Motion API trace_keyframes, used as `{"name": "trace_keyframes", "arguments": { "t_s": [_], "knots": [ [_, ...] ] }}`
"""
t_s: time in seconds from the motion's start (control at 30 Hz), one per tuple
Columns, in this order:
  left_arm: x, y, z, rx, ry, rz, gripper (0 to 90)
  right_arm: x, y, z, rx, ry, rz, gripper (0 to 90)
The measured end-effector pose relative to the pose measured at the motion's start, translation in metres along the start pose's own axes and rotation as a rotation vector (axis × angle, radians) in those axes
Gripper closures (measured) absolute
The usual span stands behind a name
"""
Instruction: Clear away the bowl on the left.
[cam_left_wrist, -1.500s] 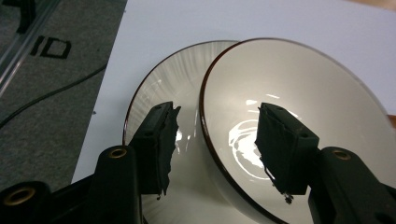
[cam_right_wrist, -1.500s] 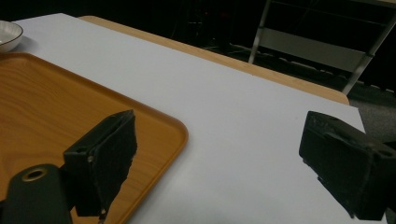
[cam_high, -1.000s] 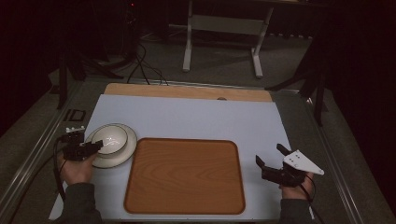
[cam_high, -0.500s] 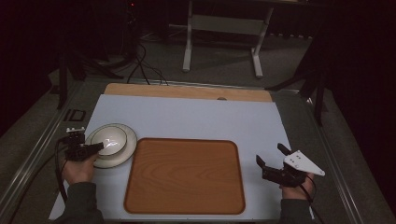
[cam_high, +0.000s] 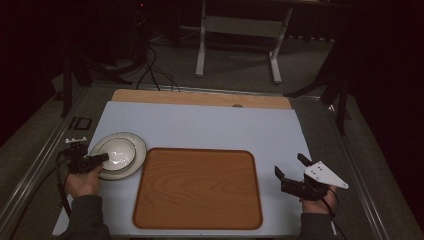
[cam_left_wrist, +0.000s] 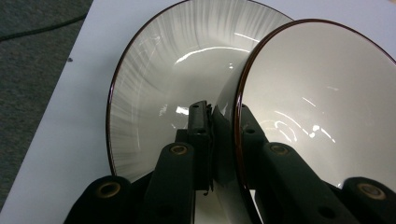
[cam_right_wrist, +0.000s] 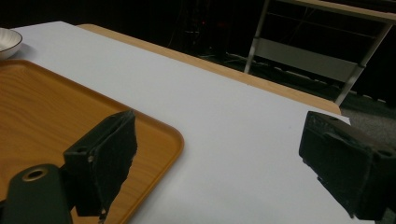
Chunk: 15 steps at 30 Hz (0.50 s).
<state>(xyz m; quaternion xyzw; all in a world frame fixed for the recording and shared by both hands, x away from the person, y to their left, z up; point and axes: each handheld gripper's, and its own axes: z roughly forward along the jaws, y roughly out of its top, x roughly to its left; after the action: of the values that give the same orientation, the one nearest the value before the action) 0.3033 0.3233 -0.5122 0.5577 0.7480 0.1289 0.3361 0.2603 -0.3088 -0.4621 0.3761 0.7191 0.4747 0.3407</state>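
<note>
- Left gripper view: your left gripper (cam_left_wrist: 219, 135) has just been closing and now pinches the bowl (cam_left_wrist: 317, 107) rim, one jaw inside, one outside — likely for lifting it off the plate (cam_left_wrist: 154, 84).
- High view: the bowl sits on that plate, left of the wooden tray (cam_high: 197, 187).
- Your right gripper (cam_high: 292, 172) rests open, well apart.

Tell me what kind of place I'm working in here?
Most likely a lab or studio recording bench, not a kitchen: a table covered by a plain white sheet, loose cables on the carpeted floor, a bare metal stand behind, dark surroundings.
</note>
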Motion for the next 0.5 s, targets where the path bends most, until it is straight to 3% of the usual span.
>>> {"name": "trace_keyframes", "arguments": {
  "t_s": [0.23, 0.5],
  "knots": [
    [0.008, -0.0021, -0.0023, -0.021, -0.048, -0.056, 82.5, -0.0001, 0.0001, -0.0001, 0.0, 0.003, -0.001, 11.0],
    [0.0079, -0.0024, -0.0035, -0.04, -0.056, -0.047, 82.7, -0.0006, 0.0003, -0.0001, -0.002, 0.002, 0.0, 11.1]
  ]
}}
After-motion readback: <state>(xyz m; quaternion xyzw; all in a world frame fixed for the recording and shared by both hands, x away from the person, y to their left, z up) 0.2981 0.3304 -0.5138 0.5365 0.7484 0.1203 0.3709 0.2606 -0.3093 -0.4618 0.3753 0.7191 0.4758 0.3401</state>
